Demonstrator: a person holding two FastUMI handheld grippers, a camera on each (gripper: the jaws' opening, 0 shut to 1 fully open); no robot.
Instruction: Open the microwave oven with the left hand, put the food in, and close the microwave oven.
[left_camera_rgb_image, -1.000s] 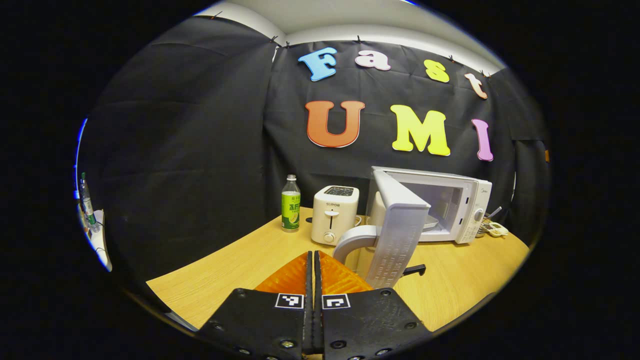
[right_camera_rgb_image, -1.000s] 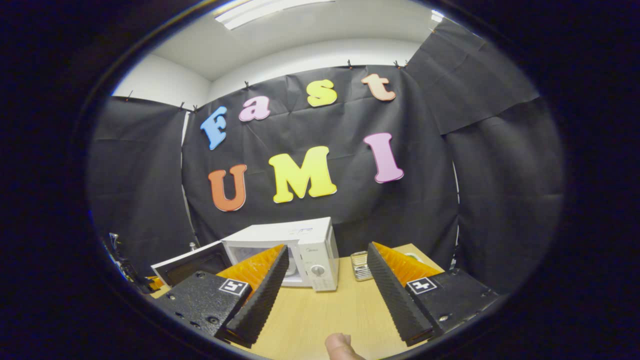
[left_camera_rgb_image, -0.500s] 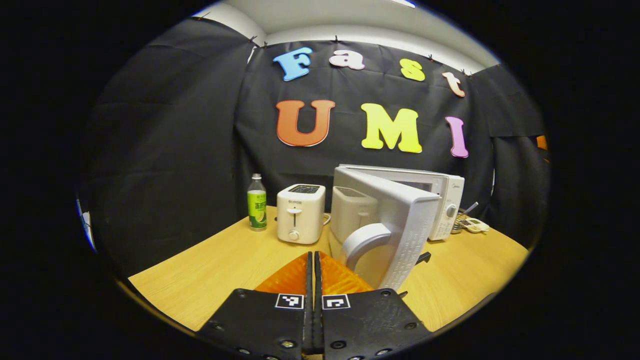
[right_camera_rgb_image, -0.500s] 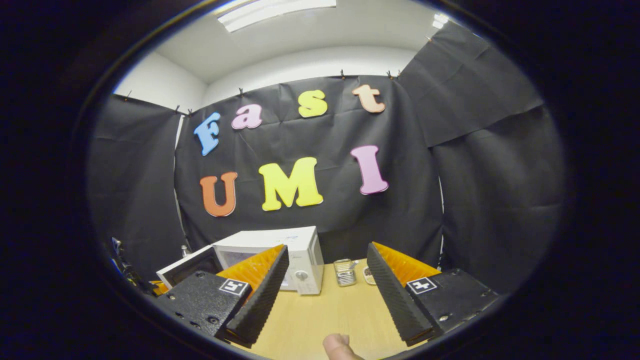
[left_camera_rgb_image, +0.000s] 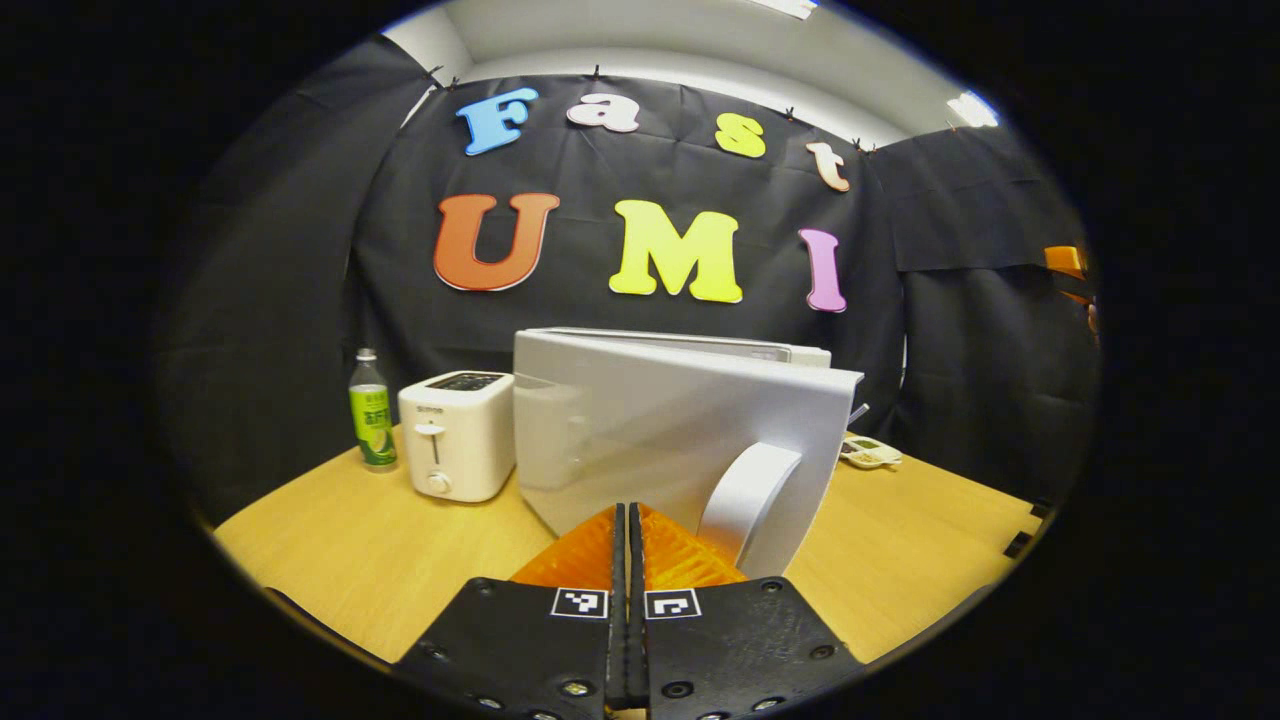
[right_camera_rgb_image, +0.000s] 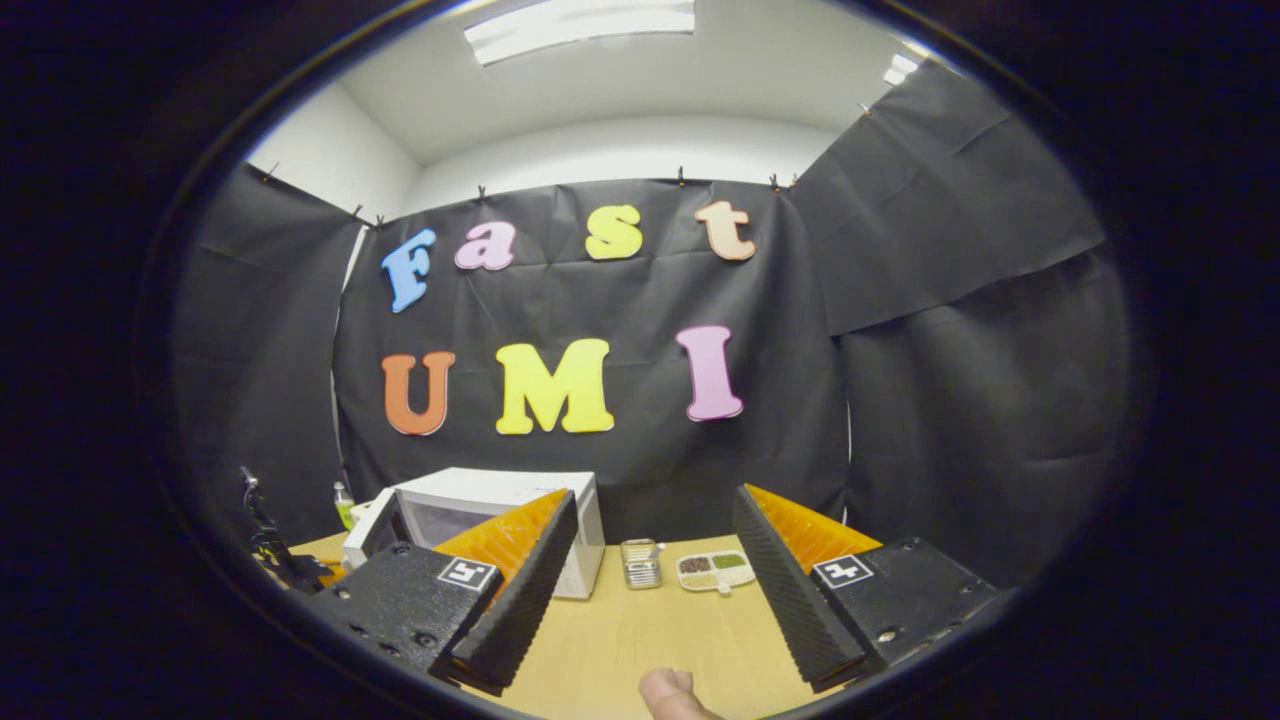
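Your left gripper (left_camera_rgb_image: 627, 520) has its fingers pressed flat together with nothing between them, its tips just in front of the microwave door (left_camera_rgb_image: 680, 430), beside the curved white handle (left_camera_rgb_image: 750, 500). In the left gripper view that door stands nearly shut and hides the oven's inside, so you cannot tell where the food sits. To the left of the door stand a white toaster (left_camera_rgb_image: 455, 435) and a green-labelled bottle (left_camera_rgb_image: 371, 422) on the wooden table (left_camera_rgb_image: 370, 550).

Your right gripper (right_camera_rgb_image: 650, 540) is spread wide and holds nothing, hanging above the table. From the right gripper view you see the microwave (right_camera_rgb_image: 480, 520) farther off at the left, partly behind your own left-hand finger. Right of it stand a small metal container (right_camera_rgb_image: 640, 563) and a compartmented tray (right_camera_rgb_image: 715, 570). A fingertip (right_camera_rgb_image: 670, 693) shows at the bottom edge.
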